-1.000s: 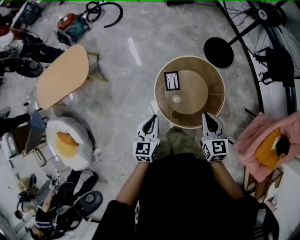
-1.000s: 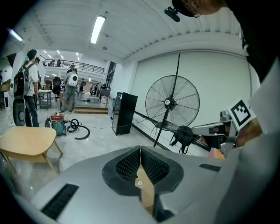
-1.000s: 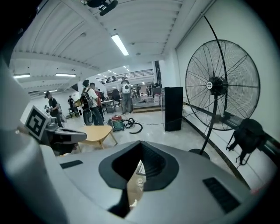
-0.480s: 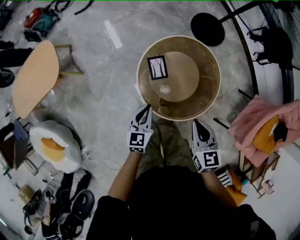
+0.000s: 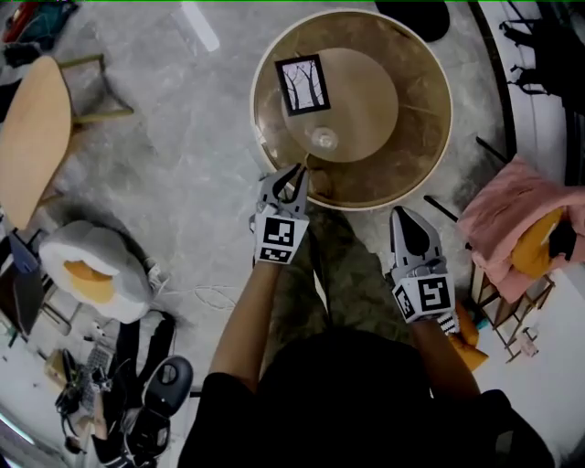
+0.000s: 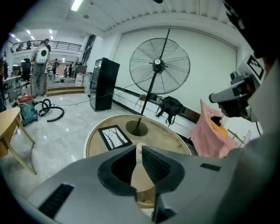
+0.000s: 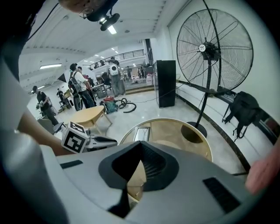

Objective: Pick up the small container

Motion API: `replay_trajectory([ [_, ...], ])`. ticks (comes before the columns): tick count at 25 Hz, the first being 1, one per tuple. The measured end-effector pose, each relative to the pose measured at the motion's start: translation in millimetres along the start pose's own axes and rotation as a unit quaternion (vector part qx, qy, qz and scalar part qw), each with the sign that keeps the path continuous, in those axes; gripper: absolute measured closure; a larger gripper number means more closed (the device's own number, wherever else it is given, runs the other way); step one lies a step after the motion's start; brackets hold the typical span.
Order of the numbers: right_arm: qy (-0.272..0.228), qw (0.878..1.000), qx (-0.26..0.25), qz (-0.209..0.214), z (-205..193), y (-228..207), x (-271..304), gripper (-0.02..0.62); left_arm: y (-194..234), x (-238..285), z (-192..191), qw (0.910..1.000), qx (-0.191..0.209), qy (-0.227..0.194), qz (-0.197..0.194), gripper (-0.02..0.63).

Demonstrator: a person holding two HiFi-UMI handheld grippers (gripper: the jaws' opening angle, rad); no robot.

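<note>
The small container (image 5: 324, 139), a clear little cup, stands on the raised wooden disc of the round table (image 5: 430, 155), just below a framed tree picture (image 5: 303, 84). My left gripper (image 5: 294, 174) is shut and empty, its tips over the table's near rim a short way in front of the container. In the left gripper view the left gripper (image 6: 139, 148) points at the disc, and its jaws hide most of the container. My right gripper (image 5: 405, 216) is shut and empty, off the table's near right edge. The right gripper view has the right gripper (image 7: 141, 143) aimed at the table.
A big standing fan (image 6: 159, 65) has its black base (image 5: 411, 14) behind the table. Pink cloth (image 5: 512, 219) lies on a rack at the right. A wooden side table (image 5: 32, 137), an egg-shaped cushion (image 5: 87, 270) and cables and bags sit on the floor at the left.
Both grippers have come down and nearer to the round table. The left one has reached over its near rim; the table looks larger and closer.
</note>
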State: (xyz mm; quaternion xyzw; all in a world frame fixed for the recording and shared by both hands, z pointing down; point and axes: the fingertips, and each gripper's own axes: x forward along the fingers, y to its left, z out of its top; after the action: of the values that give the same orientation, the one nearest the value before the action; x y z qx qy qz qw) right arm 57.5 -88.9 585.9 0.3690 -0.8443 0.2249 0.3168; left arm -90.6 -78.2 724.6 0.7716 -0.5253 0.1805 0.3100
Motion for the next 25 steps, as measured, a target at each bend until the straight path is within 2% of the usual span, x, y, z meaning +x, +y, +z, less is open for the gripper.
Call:
replay_trajectory([
  [5, -0.006, 1.0, 0.015, -0.003, -17, -5, 23, 0.574, -9, 28, -20, 0.9984, 0.047, 0.018, -0.026, 0.494],
  [10, -0.014, 0.999, 0.029, -0.006, -29, -8, 28, 0.574, -6, 59, -30, 0.9979, 0.061, 0.017, -0.014, 0.37],
  [12, -0.013, 1.0, 0.019, -0.009, -37, -9, 27, 0.574, -4, 72, -32, 0.9981, 0.061, 0.013, -0.004, 0.332],
  [14, -0.012, 1.0, -0.013, -0.014, -43, -8, 26, 0.574, -1, 84, -35, 0.9985, 0.054, 0.011, 0.0, 0.295],
  [17, -0.006, 0.999, -0.046, -0.021, -54, -9, 24, 0.574, -2, 101, -43, 0.9979, 0.063, 0.013, -0.008, 0.27],
  [20, 0.0, 0.999, -0.032, -0.024, -67, -15, 25, 0.574, -5, 115, -51, 0.9955, 0.09, 0.023, -0.019, 0.268],
  [25, 0.0, 0.999, -0.025, -0.023, -76, -25, 36, 0.574, -4, 133, -49, 0.994, 0.106, 0.02, -0.018, 0.261],
])
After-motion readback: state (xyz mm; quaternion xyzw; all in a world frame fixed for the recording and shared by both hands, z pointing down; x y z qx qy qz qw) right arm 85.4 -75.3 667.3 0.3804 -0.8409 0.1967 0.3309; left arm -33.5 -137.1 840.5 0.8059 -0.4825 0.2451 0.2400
